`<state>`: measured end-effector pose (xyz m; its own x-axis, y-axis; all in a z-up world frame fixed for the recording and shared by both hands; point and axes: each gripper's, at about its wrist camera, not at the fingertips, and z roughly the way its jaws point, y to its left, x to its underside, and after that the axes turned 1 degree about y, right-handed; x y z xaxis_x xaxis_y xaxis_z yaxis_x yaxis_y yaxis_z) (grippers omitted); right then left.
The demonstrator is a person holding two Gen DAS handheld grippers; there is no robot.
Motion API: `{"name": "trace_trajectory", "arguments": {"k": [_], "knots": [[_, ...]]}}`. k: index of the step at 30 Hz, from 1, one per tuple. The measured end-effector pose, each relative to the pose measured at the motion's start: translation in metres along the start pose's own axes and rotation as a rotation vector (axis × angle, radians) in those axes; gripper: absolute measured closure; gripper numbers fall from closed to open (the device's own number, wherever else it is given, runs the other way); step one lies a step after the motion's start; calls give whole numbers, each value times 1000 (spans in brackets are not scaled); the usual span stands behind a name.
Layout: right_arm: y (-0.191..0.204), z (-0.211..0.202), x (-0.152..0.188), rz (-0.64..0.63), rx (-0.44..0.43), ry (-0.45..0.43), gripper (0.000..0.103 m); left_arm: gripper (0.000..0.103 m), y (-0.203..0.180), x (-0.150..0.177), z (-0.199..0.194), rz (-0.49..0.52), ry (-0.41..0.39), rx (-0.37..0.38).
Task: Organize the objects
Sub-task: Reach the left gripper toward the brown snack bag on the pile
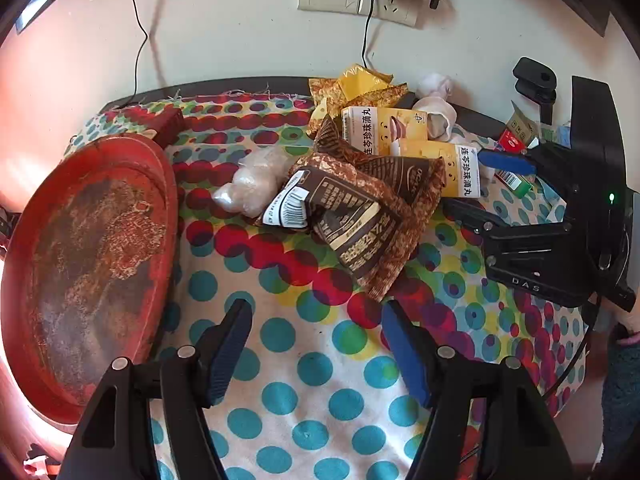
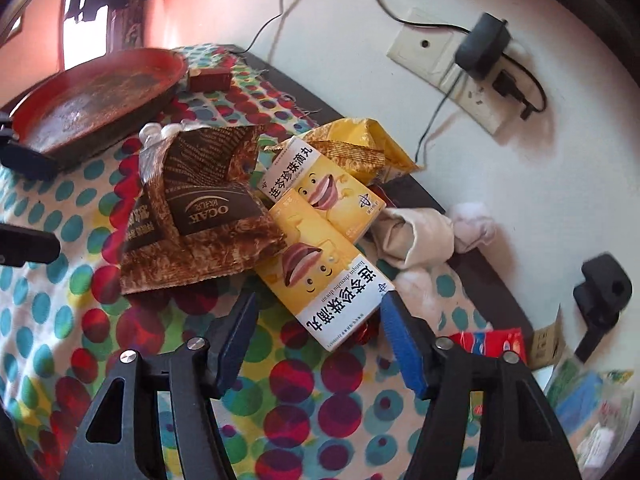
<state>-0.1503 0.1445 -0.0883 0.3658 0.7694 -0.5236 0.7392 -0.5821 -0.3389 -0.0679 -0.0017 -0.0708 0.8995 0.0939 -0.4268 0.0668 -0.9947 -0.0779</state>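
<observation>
A pile of packets lies on a polka-dot cloth [image 1: 304, 380]. Brown OCAK snack bags [image 1: 360, 208] [image 2: 208, 216] lie in front, two yellow medicine boxes [image 1: 384, 126] [image 2: 332, 264] behind them, a yellow wrapper [image 1: 360, 84] [image 2: 360, 140] at the back. A worn red tray [image 1: 92, 264] [image 2: 100, 96] sits at the left. My left gripper [image 1: 316, 312] is open and empty, just short of the brown bags. My right gripper [image 2: 318, 308] is open, its fingertips on either side of the near end of the nearer yellow box; it also shows in the left wrist view [image 1: 508, 168].
A clear bag of white lumps [image 1: 252, 184] lies beside the brown bags. A dark red box [image 1: 168, 122] [image 2: 210, 78] sits behind the tray. White cloth bundles [image 2: 420, 236], a red packet [image 2: 492, 342] and small cartons lie right. Wall sockets [image 2: 460, 68] with cables hang behind.
</observation>
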Motion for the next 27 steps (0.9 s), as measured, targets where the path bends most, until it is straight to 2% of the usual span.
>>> {"name": "trace_trajectory", "arguments": {"k": [3, 5, 9, 12, 17, 20, 22, 24, 27], "knots": [[-5, 11, -5, -66, 4, 27, 38, 34, -3, -7, 4, -3, 9, -7], [-9, 13, -8, -98, -32, 24, 38, 34, -2, -12, 6, -13, 13, -9], [-10, 22, -18, -185, -85, 31, 28, 34, -2, -18, 12, -42, 41, 9], [-6, 28, -25, -246, -89, 33, 19, 34, 1, -21, 16, -62, 56, 4], [-7, 45, -36, -232, -107, 19, 12, 34, 4, -24, 21, -73, 70, -10], [-7, 55, -38, -171, -145, 10, 13, 34, 8, -25, 23, -76, 69, -26], [-11, 56, -38, -79, -221, -7, 21, 34, 11, -27, 23, -82, 73, -32], [-15, 53, -34, 19, -279, -11, 34, 34, 16, -29, 23, -93, 65, -38], [-18, 47, -24, 136, -332, -8, 39, 34, 21, -31, 24, -108, 61, -44]]}}
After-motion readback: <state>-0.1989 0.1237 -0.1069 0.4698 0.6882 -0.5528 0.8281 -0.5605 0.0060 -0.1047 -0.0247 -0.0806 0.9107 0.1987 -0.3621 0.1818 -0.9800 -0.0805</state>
